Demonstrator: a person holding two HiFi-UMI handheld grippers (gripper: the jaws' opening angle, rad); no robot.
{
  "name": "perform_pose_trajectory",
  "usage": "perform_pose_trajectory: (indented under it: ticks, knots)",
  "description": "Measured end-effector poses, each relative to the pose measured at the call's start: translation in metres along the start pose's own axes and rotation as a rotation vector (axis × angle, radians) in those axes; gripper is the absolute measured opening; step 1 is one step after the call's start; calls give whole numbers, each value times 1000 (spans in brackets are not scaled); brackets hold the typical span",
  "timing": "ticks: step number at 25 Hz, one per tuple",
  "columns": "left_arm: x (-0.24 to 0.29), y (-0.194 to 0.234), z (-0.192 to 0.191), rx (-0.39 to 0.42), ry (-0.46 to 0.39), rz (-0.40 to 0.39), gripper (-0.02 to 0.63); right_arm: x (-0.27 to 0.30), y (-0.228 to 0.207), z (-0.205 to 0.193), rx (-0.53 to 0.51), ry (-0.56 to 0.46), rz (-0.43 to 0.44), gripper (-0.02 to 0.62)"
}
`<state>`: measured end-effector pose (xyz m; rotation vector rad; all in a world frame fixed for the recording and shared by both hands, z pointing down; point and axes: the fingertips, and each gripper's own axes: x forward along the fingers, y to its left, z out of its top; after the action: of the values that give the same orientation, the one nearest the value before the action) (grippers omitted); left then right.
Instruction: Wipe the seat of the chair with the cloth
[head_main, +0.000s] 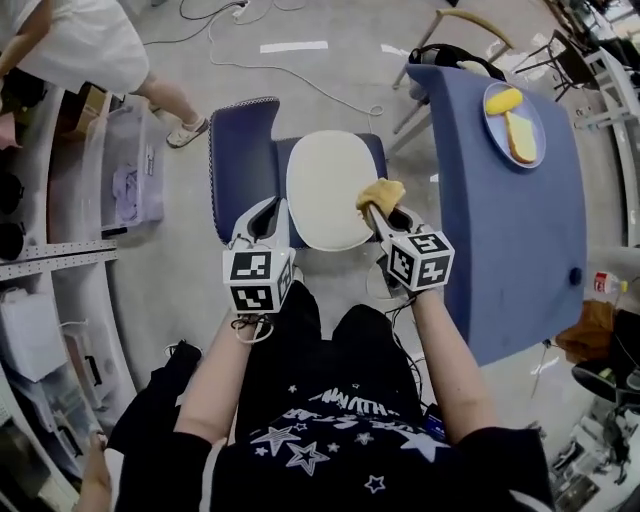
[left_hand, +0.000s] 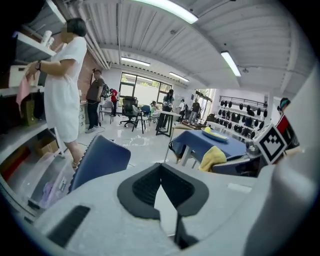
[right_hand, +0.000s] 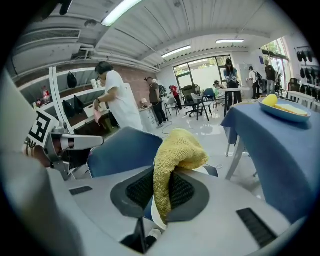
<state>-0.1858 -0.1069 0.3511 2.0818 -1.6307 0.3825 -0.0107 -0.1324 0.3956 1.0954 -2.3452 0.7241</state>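
The chair stands just in front of me, its white seat (head_main: 325, 190) facing up and its blue back (head_main: 243, 160) to the left. My right gripper (head_main: 374, 208) is shut on a yellow cloth (head_main: 380, 192) over the seat's right edge. In the right gripper view the cloth (right_hand: 177, 147) bunches up between the black pads (right_hand: 187, 192) and droops over them. My left gripper (head_main: 272, 205) hovers at the seat's near left edge. Its jaws meet at the tips and hold nothing (left_hand: 161, 167). The left gripper view shows the chair back (left_hand: 100, 160) and the cloth (left_hand: 212, 156) off to the right.
A blue-covered table (head_main: 500, 230) stands close on the right, bearing a plate (head_main: 515, 125) of yellow items. A person in white (head_main: 90, 50) stands at the far left beside a clear plastic bin (head_main: 125, 165) and shelving. Cables lie on the floor behind the chair.
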Motion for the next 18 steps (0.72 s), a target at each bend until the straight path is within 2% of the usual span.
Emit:
perform_pose_trajectory:
  ticks: [3, 7, 12, 18]
  knots:
    - [37, 8, -1, -10, 11, -33, 20, 25, -2, 0, -25, 34, -18, 52]
    - [84, 23, -12, -7, 39, -19, 20, 61, -17, -6, -60, 93, -1, 52]
    - [138, 50, -39, -37, 91, 63, 20, 127, -57, -14, -81, 142, 42, 52]
    - [195, 69, -79, -123, 131, 173, 20, 206, -91, -36, -122, 214, 140, 52]
